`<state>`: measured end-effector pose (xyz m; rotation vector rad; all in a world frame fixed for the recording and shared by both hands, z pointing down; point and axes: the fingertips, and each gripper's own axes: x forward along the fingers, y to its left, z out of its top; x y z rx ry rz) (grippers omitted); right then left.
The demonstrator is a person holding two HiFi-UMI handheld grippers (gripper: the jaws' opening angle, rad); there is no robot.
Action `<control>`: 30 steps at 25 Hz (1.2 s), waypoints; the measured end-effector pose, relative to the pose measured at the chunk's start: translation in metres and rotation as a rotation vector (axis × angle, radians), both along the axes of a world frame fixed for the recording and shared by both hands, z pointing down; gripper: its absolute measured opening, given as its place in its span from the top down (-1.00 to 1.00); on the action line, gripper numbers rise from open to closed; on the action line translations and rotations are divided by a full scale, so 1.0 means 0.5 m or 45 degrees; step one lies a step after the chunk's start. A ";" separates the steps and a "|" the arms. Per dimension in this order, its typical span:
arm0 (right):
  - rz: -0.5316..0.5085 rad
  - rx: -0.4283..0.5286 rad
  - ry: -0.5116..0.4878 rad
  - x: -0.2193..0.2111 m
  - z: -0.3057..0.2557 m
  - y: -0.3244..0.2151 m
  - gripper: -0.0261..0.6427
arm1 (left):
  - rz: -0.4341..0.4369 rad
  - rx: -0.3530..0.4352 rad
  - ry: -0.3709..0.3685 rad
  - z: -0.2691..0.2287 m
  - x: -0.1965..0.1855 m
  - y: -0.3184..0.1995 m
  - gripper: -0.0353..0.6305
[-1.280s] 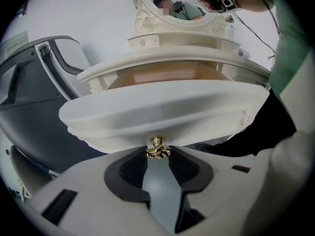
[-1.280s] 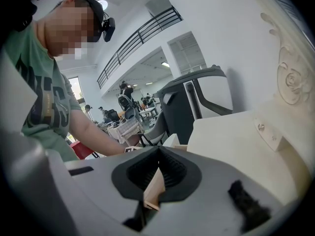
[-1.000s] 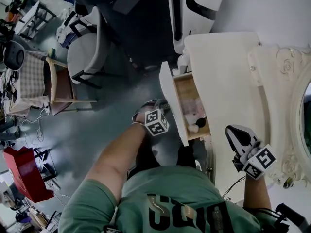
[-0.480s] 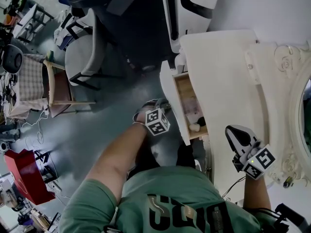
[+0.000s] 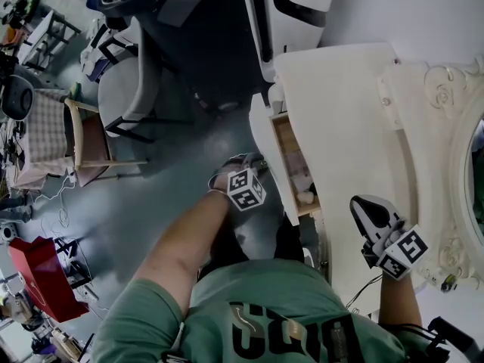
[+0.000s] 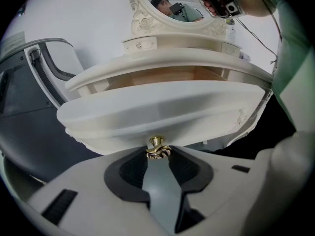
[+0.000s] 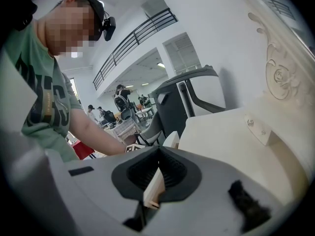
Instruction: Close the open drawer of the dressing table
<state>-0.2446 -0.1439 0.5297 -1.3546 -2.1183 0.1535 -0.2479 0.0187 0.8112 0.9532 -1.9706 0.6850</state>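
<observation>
Head view: the dressing table [image 5: 340, 127] fills the right side, with its mirror [image 5: 475, 180] at the far edge; the drawer [image 5: 266, 153] stands partly out from the table's left edge, a narrow strip of its wooden inside showing; the left gripper [image 5: 253, 159] reaches to the drawer's front panel; the right gripper [image 5: 361, 206] rests over the table top, well apart from the drawer; a chair [image 5: 125, 89] stands on the floor to the left.

Left gripper view: the left gripper [image 6: 158, 154] has its jaws clamped on the small gold knob [image 6: 157, 143] at the middle of the drawer [image 6: 162, 112] front; above it the dressing table [image 6: 172, 63] top overhangs, and the mirror [image 6: 177, 4] rises behind.

Right gripper view: the right gripper [image 7: 158, 151] has its jaws together at the tips; beyond them lie the dressing table [image 7: 231, 136] top and the end of the drawer [image 7: 171, 139] front.
</observation>
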 end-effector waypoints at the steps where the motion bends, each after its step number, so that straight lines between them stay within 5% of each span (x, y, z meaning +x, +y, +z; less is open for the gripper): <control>1: 0.003 0.001 0.000 -0.001 0.000 -0.002 0.89 | 0.003 0.000 0.001 0.000 -0.002 -0.002 0.47; 30: 0.070 -0.007 0.016 -0.020 0.016 -0.058 0.89 | 0.061 0.037 -0.003 0.000 -0.049 -0.078 0.48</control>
